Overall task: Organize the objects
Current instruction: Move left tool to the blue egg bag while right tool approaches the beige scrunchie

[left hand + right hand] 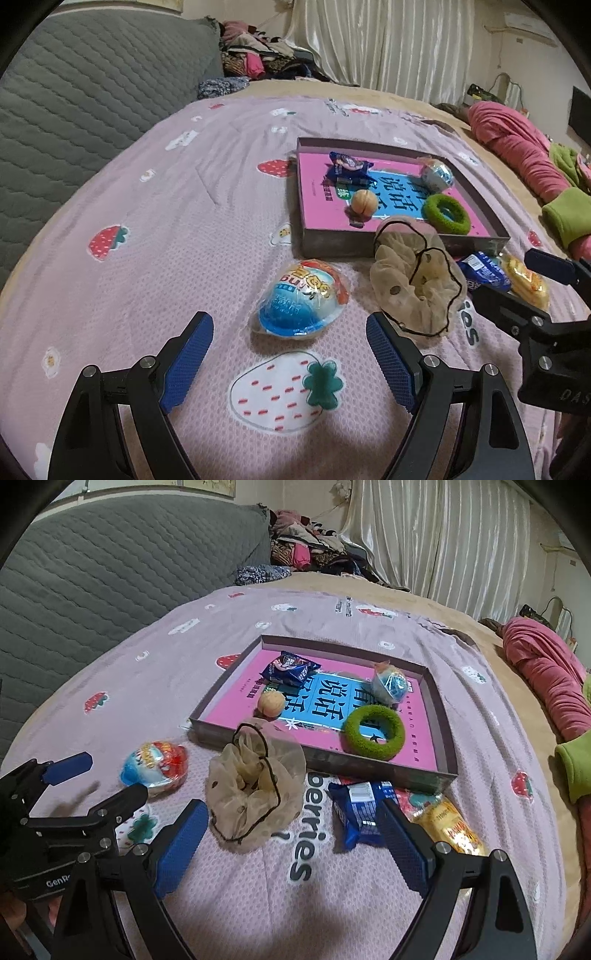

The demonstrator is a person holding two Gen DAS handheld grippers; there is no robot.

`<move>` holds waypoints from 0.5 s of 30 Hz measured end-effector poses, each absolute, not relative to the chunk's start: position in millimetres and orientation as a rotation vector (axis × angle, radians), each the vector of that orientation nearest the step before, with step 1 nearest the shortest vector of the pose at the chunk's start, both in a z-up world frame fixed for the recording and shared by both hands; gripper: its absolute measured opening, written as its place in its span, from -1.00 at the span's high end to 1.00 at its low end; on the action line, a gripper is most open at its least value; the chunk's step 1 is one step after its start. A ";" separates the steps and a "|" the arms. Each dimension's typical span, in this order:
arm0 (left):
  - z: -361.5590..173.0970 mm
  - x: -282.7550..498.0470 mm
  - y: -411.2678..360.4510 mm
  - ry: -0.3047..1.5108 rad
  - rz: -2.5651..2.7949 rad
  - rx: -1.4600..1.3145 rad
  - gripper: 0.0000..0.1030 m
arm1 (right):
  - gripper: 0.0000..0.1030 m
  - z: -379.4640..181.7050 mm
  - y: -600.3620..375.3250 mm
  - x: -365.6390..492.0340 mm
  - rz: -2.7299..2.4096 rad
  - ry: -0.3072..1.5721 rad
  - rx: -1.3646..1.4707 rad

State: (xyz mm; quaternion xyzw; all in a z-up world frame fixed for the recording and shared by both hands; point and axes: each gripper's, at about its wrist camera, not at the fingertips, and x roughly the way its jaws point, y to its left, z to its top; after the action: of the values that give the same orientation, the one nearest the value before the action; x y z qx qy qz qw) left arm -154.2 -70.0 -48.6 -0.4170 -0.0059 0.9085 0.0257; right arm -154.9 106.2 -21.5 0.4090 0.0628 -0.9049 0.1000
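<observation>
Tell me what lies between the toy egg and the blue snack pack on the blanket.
The beige scrunchie lies between the toy egg and the blue snack pack, apart from both. The right wrist view shows it best.

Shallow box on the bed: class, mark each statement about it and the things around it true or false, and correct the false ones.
1. The green ring lies inside the shallow box. True.
2. The wrapped toy egg on the bedspread lies inside the box. False: it lies outside, on the bedspread, in front of the left gripper.
3. The beige scrunchie lies outside the box, by its near wall. True.
4. The right gripper is clamped on the blue snack packet. False: its jaws are open and hold nothing.
5. The box is empty. False: it holds several items, including a small peach-coloured ball.
</observation>
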 end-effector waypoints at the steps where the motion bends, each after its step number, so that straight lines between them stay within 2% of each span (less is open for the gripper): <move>1: -51.0 -157.4 -70.2 -0.018 2.811 -1.292 -0.66 | -0.79 -23.9 105.4 -158.6 -2.676 0.189 1.216; 15: -75.9 -193.9 -74.0 -0.039 2.761 -1.318 -0.66 | -0.79 -56.6 94.1 -212.2 -2.664 0.247 1.301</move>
State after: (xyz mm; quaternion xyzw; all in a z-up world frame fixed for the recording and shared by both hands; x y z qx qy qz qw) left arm -193.9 -74.0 -75.9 -0.4303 -0.0128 0.9017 0.0409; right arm -212.2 94.1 -56.6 0.4358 0.0829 -0.8923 0.0834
